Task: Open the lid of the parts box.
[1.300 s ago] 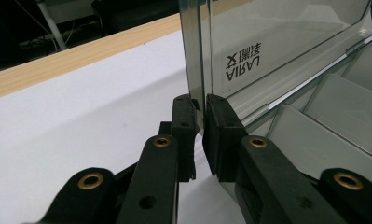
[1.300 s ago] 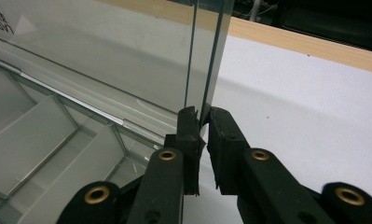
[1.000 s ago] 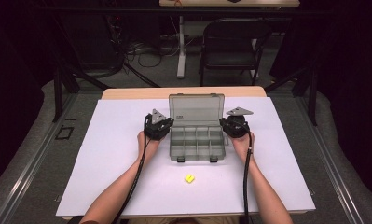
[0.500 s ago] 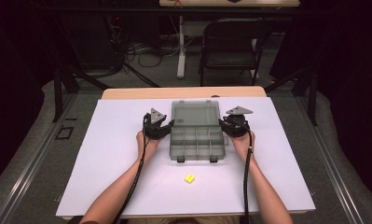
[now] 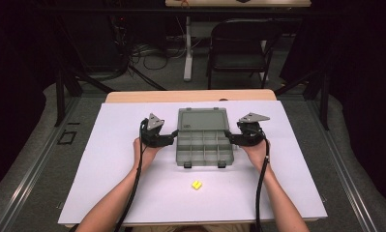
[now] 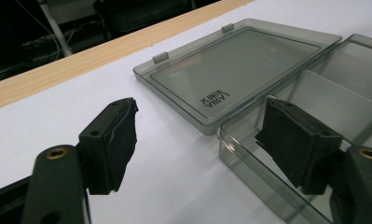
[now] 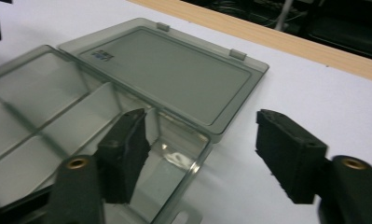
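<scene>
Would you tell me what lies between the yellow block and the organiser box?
Nothing: in the high view, bare white table separates the yellow block from the organiser box.

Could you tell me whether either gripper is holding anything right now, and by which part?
Nothing is held: the left gripper and right gripper have just opened, jaws straddling the box walls without pressing.

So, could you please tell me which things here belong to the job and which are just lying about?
In the job:
- clear compartment box, lid folded flat open
- left gripper, jaws open beside it
- right gripper, jaws open

Lying about:
- yellow block on the white table
- chair behind
</scene>
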Motion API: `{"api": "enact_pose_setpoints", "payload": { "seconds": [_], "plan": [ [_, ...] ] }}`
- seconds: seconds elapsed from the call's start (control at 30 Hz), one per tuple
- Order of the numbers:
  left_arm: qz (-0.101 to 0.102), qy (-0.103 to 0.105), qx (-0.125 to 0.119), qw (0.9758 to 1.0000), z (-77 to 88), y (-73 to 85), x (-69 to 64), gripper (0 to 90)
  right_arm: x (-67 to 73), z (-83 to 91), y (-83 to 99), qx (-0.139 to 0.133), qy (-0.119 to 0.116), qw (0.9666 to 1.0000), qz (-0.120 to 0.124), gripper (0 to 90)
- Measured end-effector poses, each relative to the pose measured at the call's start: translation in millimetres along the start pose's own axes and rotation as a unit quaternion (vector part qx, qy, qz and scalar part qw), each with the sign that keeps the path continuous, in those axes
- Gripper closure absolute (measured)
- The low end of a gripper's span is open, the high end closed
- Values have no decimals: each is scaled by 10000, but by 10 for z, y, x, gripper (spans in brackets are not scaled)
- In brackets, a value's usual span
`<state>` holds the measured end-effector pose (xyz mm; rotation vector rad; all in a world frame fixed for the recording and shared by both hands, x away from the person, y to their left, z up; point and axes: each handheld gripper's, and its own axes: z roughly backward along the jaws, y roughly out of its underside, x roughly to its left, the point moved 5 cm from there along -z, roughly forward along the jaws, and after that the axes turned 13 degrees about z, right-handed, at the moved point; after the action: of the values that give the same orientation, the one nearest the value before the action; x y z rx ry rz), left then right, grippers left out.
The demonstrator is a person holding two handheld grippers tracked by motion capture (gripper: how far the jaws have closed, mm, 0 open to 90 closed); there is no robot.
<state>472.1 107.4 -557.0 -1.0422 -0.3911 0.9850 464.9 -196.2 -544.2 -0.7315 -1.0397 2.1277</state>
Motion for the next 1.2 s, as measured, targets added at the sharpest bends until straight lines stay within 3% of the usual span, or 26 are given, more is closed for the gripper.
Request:
{"api": "enact_pose_setpoints", "payload": {
  "seconds": [0.37,0.7,1.2],
  "plan": [
    [-168,-35,-71,9998,268,73,-68,178,202,262,66,-46,-228,9996,147,179],
    [-185,62,202,9996,436,249,-100,143,381,468,173,-95,-300,9990,312,148],
    [-193,205,505,9983,675,446,-202,54,579,653,356,-81,-414,9985,361,57]
  ]
}}
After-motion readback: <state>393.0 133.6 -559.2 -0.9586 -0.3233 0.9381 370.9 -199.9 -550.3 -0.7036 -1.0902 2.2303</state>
